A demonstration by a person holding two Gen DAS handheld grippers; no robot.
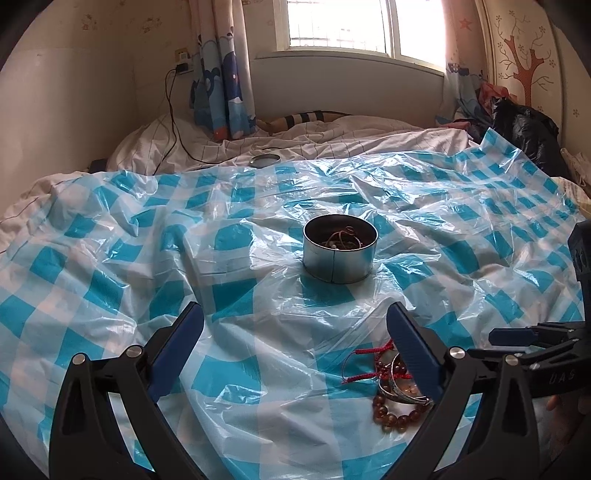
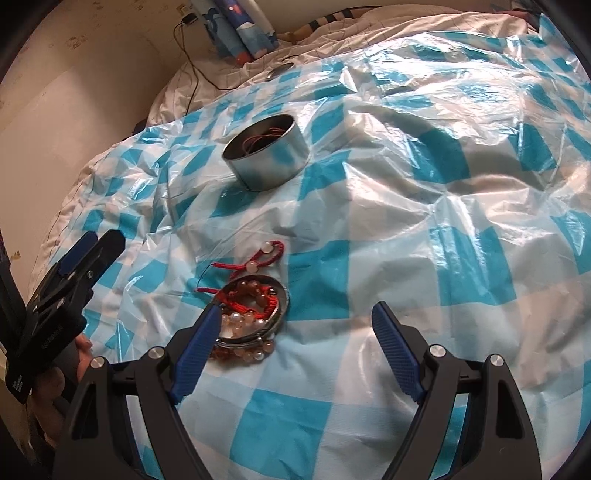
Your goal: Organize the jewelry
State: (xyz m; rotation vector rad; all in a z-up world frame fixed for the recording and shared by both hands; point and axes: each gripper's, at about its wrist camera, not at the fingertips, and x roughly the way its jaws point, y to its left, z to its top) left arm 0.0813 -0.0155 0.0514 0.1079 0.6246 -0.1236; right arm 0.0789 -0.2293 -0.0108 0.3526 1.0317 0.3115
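Two grippers were in view, both w/ jaws spread wide and nothing between them. The left gripper (image 1: 295,325) sat low over the checked plastic sheet (image 1: 110,266), pointing toward the far window (image 1: 354,26), fingers apart. Its right finger (image 1: 413,354) was just beside the jewelry pile (image 1: 395,384), partly covering it in the left wrist view; can't tell if it touched.

The right gripper (image 2: 295,325) was tilted down at the sheet, jaws also apart. Its left finger (image 2: 199,347) overlapped the near-left edge of the pile in the right wrist view. A bit of the person's hand (image 2: 74,354) showed at the left edge, wrapped round the left gripper's handle.

The pile lay near both grippers: a red cord bracelet (image 2: 255,258), amber bead bracelet (image 1: 391,417), pale beads (image 2: 243,321) and a metal bangle (image 2: 277,314), all tangled together, touching.

The round tin (image 1: 340,254) stood upright farther off, approx. mid-sheet, well apart from the pile, w/ some cords and beads already inside. Its lid (image 1: 265,160) lay flat at the sheet's far edge, on the white bedding (image 1: 332,140). A curtain (image 1: 221,74) hung at far left, w/ a black cable (image 1: 173,122) trailing down onto the bed.
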